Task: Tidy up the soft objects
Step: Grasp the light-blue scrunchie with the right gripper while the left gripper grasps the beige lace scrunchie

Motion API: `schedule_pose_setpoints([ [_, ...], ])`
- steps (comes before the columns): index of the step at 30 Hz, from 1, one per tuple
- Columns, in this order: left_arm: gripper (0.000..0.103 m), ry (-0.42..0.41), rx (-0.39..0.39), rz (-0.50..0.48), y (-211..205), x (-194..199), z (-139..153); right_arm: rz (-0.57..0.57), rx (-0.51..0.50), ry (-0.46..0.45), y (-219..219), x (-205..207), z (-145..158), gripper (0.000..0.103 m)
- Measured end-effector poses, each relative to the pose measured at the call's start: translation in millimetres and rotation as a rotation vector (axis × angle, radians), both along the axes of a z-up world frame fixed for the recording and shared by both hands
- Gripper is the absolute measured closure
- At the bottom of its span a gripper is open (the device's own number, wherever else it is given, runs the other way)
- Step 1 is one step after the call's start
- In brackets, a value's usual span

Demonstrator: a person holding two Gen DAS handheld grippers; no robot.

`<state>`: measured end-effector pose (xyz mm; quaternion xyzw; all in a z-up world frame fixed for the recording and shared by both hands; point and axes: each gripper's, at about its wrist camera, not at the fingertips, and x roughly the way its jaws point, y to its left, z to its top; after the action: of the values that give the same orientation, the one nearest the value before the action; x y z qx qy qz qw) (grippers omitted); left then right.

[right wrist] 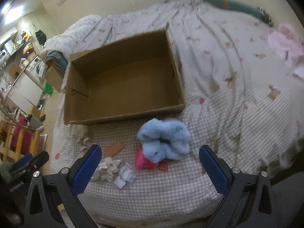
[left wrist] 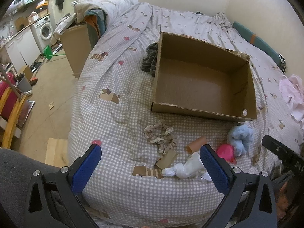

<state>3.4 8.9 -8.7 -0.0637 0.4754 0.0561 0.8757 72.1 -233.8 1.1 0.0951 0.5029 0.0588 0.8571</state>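
An empty cardboard box (left wrist: 205,76) (right wrist: 121,83) lies open on the checked bed cover. In front of it lie a beige lace scrunchie (left wrist: 161,135), two cardboard tubes (left wrist: 196,144), a white knotted cloth (left wrist: 185,168), a pink toy (left wrist: 226,151) (right wrist: 144,160) and a fluffy light blue cloth (left wrist: 240,138) (right wrist: 165,141). My left gripper (left wrist: 150,158) hovers open above the tubes and white cloth. My right gripper (right wrist: 150,158) hangs open just short of the blue cloth and pink toy. Crumpled white paper (right wrist: 114,171) lies by its left finger.
A dark striped garment (left wrist: 151,58) rests against the box's far left side. Pink-white fabric (left wrist: 292,95) (right wrist: 286,45) lies on the bed at the right. The bed's left edge drops to a floor with a wooden chair (left wrist: 11,110), cabinet (left wrist: 76,43) and washing machine (left wrist: 44,30).
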Motion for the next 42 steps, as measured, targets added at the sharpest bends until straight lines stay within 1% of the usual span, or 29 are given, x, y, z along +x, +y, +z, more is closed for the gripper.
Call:
schedule_pose_setpoints([
  [4,0.000,0.022,-0.006,0.050,9,4,-3,0.014,-0.052,0.083,-4,21,-11,0.000],
  [6,0.000,0.043,-0.030,0.080,16,6,-5,0.014,-0.055,0.130,-7,33,-19,0.000],
  [9,0.000,0.069,-0.073,0.114,27,8,-9,0.032,-0.059,0.219,-7,49,-39,0.000],
  [11,0.000,0.084,-0.089,0.128,31,10,-11,0.054,-0.094,0.257,-1,57,-55,0.000],
  [15,0.000,0.098,-0.105,0.149,40,14,-13,0.054,-0.212,0.275,6,69,-83,0.000],
  [17,0.000,0.109,-0.107,0.160,43,14,-15,0.038,-0.204,0.290,3,75,-94,0.000],
  [19,0.000,0.127,-0.119,0.177,47,18,-18,0.027,-0.159,0.303,0,80,-100,0.000],
  [20,0.000,0.136,-0.123,0.185,49,19,-20,0.028,-0.146,0.300,-1,81,-102,0.000],
  [21,0.000,0.145,-0.128,0.195,52,22,-21,0.037,-0.154,0.289,-1,82,-103,0.000],
  [22,0.000,0.151,-0.132,0.202,53,24,-23,0.049,-0.168,0.275,1,83,-103,0.018],
  [23,0.000,0.155,-0.133,0.207,54,25,-24,0.068,-0.173,0.268,1,85,-102,0.029],
  [24,0.000,0.159,-0.131,0.212,55,27,-24,0.088,-0.153,0.270,3,85,-103,0.045],
  [25,0.000,0.161,-0.128,0.213,56,28,-25,0.101,-0.122,0.273,5,86,-102,0.056],
  [26,0.000,0.165,-0.122,0.215,56,30,-26,0.107,-0.126,0.271,8,86,-99,0.060],
  [27,0.000,0.168,-0.117,0.216,57,32,-26,0.118,-0.148,0.255,9,83,-96,0.070],
  [28,0.000,0.172,-0.116,0.215,58,34,-26,0.123,-0.150,0.246,7,79,-93,0.081],
  [29,0.000,0.176,-0.114,0.215,58,36,-27,0.112,-0.144,0.246,4,78,-91,0.083],
  [31,0.000,0.184,-0.106,0.213,58,39,-27,0.098,-0.096,0.255,-6,74,-85,0.090],
  [34,0.000,0.201,-0.091,0.204,56,47,-28,0.087,-0.040,0.252,-14,65,-73,0.093],
  [36,0.000,0.219,-0.093,0.176,51,53,-31,0.111,-0.029,0.219,-11,54,-55,0.093],
  [39,0.012,0.251,-0.114,0.109,40,65,-39,0.145,-0.005,0.162,-8,35,-31,0.093],
  [40,0.018,0.270,-0.129,0.088,36,70,-44,0.151,0.003,0.144,-10,30,-25,0.093],
  [41,0.024,0.285,-0.155,0.076,33,75,-49,0.151,0.009,0.123,-13,26,-21,0.093],
  [42,0.027,0.301,-0.195,0.066,30,81,-54,0.153,0.033,0.109,-13,20,-16,0.093],
])
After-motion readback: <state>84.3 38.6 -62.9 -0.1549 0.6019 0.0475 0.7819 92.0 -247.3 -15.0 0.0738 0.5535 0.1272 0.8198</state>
